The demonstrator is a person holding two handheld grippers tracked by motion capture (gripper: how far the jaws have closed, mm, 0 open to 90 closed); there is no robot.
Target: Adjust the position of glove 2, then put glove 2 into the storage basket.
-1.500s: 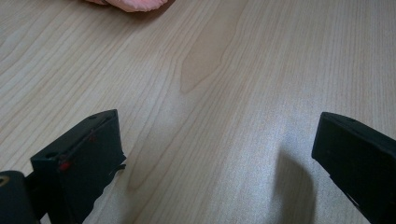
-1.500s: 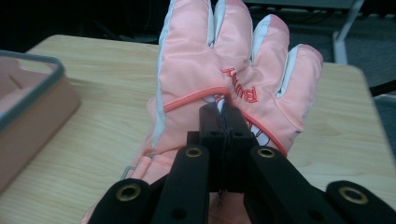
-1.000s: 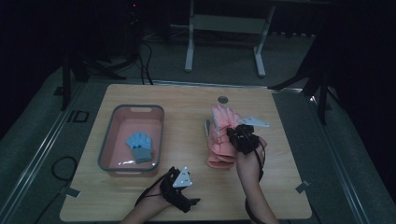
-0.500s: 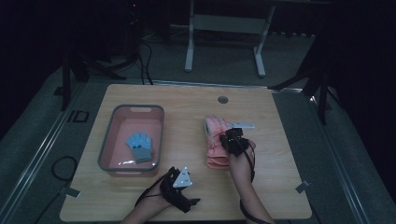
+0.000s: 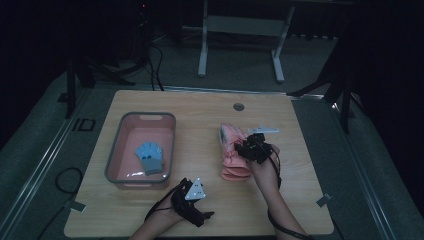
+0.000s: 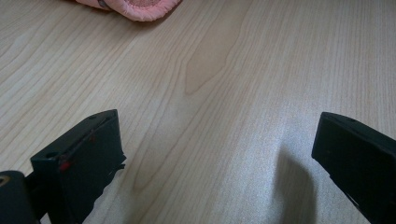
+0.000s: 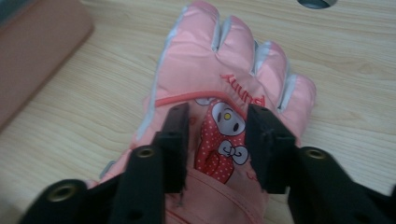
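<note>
A pink rectangular plastic basin (image 5: 171, 131) sits on the left of the pale wooden table (image 5: 200, 115), holding a small blue knitted glove (image 5: 149, 157); a round grey grommet (image 5: 239, 106) lies near the far edge. The padded pink ski glove (image 5: 231, 152) lies right of centre. The right gripper (image 7: 218, 135) hangs over its printed back, jaws just opened, partly spread, cloth between them. The left gripper (image 6: 215, 154) rests near the table's front edge, jaws wide apart. The pink glove's cuff is hidden behind the right gripper.

A pink basin (image 5: 113, 150) on the wooden table (image 5: 200, 125) holds a blue glove (image 5: 149, 156).
</note>
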